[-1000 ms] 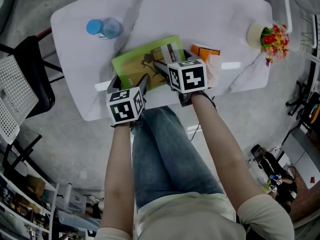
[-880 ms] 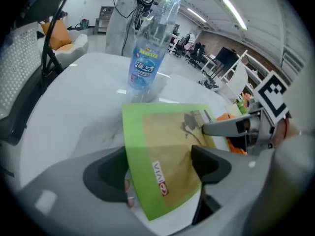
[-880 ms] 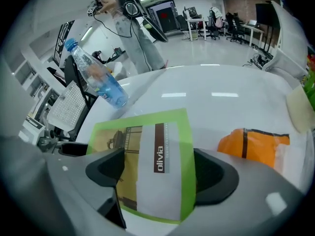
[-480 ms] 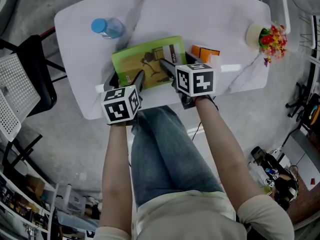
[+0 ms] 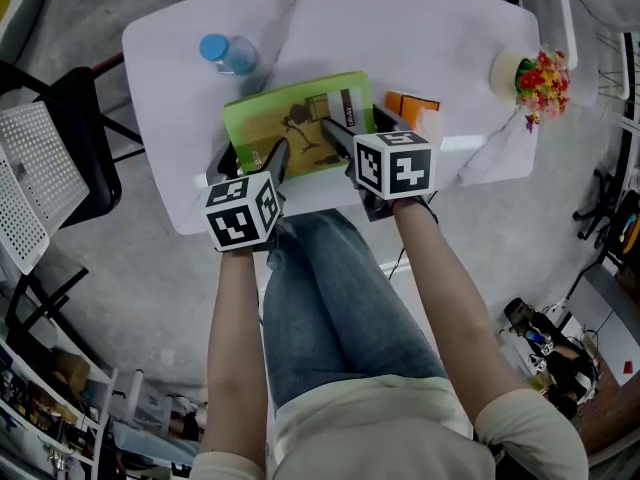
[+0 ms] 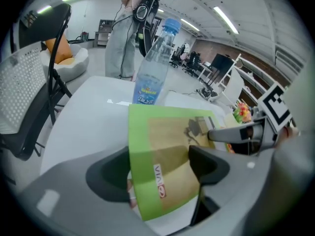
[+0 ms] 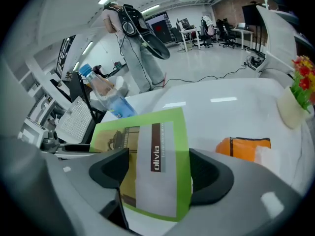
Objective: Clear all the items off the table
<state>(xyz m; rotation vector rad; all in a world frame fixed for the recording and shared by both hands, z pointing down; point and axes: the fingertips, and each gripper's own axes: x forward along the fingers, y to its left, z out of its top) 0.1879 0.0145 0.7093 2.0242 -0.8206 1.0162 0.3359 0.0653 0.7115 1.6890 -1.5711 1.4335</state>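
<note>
The white table (image 5: pixel 430 28) with grey veins is carrying five things. A blue-capped water bottle (image 5: pixel 228 54) is standing upright near its far left corner. A green booklet (image 5: pixel 297 123) is sitting at the near edge, tilting up rather than lying flat. Just right of it an orange packet (image 5: pixel 412 104) is lying flat with a white wrapper (image 5: pixel 432 126) touching it. A flower pot (image 5: pixel 532 72) is standing at the right end
</note>
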